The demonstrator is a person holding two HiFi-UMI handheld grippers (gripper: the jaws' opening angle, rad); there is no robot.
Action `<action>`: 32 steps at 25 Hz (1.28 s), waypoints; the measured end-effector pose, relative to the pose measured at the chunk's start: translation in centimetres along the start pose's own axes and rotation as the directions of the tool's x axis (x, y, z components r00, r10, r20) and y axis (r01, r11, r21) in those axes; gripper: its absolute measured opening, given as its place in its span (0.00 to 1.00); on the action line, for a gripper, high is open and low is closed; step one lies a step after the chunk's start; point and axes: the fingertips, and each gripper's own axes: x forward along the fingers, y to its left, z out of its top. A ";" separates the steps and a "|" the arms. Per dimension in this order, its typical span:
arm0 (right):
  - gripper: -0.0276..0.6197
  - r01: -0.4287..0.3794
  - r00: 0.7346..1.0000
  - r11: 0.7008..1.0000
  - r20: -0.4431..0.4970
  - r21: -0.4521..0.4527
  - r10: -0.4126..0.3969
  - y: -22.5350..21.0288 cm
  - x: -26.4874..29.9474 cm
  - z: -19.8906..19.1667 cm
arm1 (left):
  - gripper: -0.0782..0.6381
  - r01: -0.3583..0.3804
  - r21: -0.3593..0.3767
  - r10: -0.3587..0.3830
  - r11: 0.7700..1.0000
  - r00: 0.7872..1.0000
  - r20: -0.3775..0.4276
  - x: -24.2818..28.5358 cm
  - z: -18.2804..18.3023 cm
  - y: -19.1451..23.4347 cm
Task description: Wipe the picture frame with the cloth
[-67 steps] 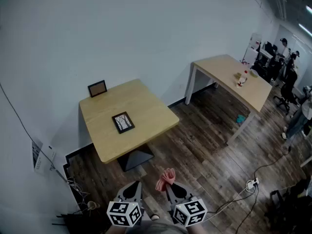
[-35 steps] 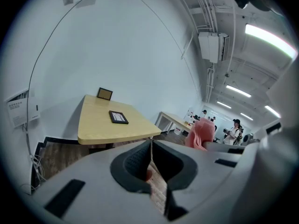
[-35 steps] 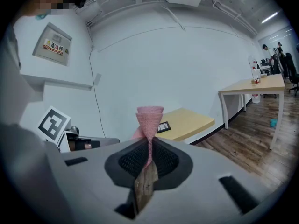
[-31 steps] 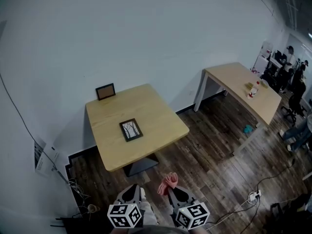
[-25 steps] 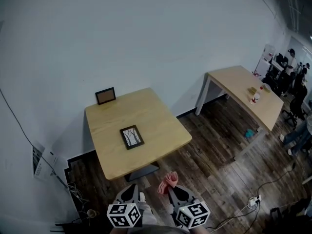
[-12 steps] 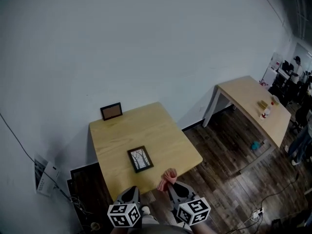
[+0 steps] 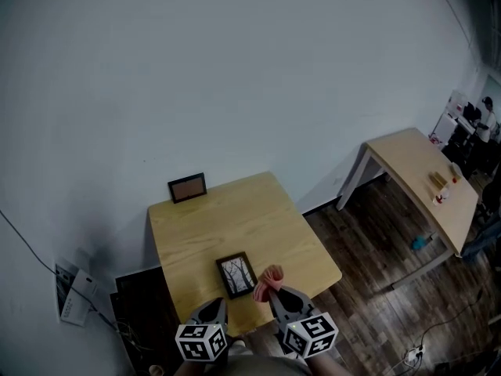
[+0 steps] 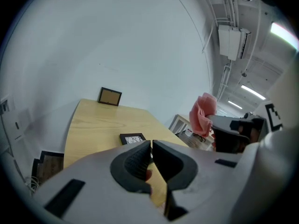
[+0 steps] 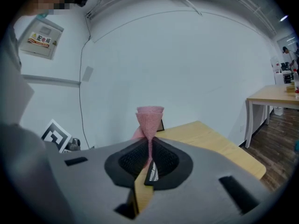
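A black picture frame (image 7: pixel 236 274) lies flat near the front edge of the light wood table (image 7: pixel 235 218); it also shows in the left gripper view (image 8: pixel 132 138). My right gripper (image 7: pixel 272 292) hangs just right of it, shut on a bunched pink cloth (image 7: pixel 268 281) that sticks up from its jaws (image 9: pixel 149 118). My left gripper (image 7: pixel 213 307) is at the table's near edge, left of the frame, shut with nothing in it (image 8: pixel 151 148). From the left gripper view the cloth (image 8: pixel 202 115) sits off to the right.
A second small frame (image 7: pixel 187 187) stands upright against the white wall at the table's back edge. Another wood table (image 7: pixel 423 175) with small items stands to the right on the dark plank floor. Papers and cables lie by the wall at the left.
The table and flat frame have come much closer and lower in the head view. Both grippers now reach the table's near edge, the right one still shut on the cloth.
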 end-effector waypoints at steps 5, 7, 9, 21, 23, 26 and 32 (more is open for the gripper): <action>0.07 -0.008 1.000 0.999 -0.013 -0.032 0.007 -1.0 3.0 0.2 | 0.12 -0.004 0.013 0.004 1.000 1.000 -0.029 1.8 0.5 1.2; 0.07 -0.020 0.999 0.999 -0.026 -0.038 0.019 -1.3 3.9 -0.1 | 0.12 -0.001 0.009 0.002 1.000 0.999 -0.040 2.3 0.2 1.4; 0.07 -0.038 0.998 0.999 -0.051 -0.038 0.036 -1.5 4.7 -0.6 | 0.12 -0.004 -0.010 0.004 1.000 0.999 -0.049 2.7 -0.2 1.5; 0.07 -0.217 0.956 0.973 -0.216 -0.075 0.197 -2.6 10.9 -2.5 | 0.12 -0.130 -0.098 0.121 0.987 0.989 -0.089 5.5 -1.3 3.4; 0.07 -0.251 0.942 0.965 -0.250 -0.082 0.224 -2.5 11.9 -3.1 | 0.12 -0.144 -0.111 0.131 0.983 0.985 -0.114 6.0 -1.8 3.3; 0.07 -0.300 0.918 0.949 -0.301 -0.094 0.260 -2.4 13.2 -4.2 | 0.13 -0.146 -0.147 0.123 0.978 0.981 -0.152 7.0 -2.7 2.9; 0.07 -0.379 0.864 0.919 -0.397 -0.108 0.310 -1.6 16.2 -7.3 | 0.31 -0.193 -0.186 0.151 0.963 0.964 -0.218 8.6 -4.7 3.2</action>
